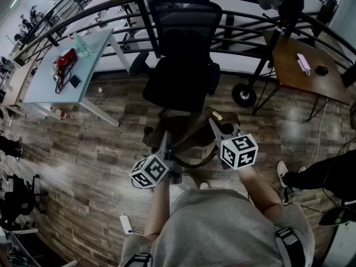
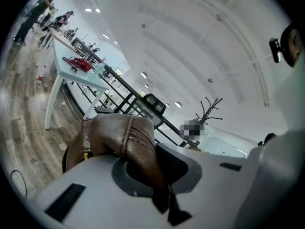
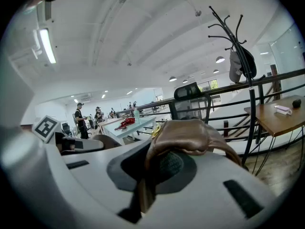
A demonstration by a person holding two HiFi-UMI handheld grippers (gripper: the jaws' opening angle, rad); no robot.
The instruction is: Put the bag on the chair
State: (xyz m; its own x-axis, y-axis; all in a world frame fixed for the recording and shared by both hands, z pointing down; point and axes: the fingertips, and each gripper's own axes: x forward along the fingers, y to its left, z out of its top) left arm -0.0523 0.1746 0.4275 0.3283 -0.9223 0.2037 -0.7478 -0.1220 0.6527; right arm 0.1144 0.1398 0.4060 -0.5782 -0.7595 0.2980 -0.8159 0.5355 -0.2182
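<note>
The brown leather bag [image 1: 186,133] hangs in the air between the two hands, just short of the black office chair [image 1: 181,79] and above the plank floor [image 1: 100,149]; it is not yet on the seat [image 1: 177,90]. The left tongs [image 1: 166,141] are pressed together on a bunched fold of leather at the bag's left end, and the right tongs [image 1: 216,124] pinch the opposite end in the same way, each with the leather squeezed flat between its jaws. A grip at both ends seems chosen to keep the soft body spread and roughly level, so that it can land flat and not slump off the front edge. A strap [image 1: 194,161] loops down below the bag and could catch on that edge if the bag goes in low. The chair faces the person, with the seat's front edge nearest the bag and the backrest [image 1: 186,18] behind as a stop; what look like armrests narrow the way in from either side. The floor just before the chair is open. The pale desk [image 1: 92,71] on the left and the wooden desk [image 1: 300,77] on the right stand well apart, and the railing [image 1: 111,10] runs behind the chair.
</note>
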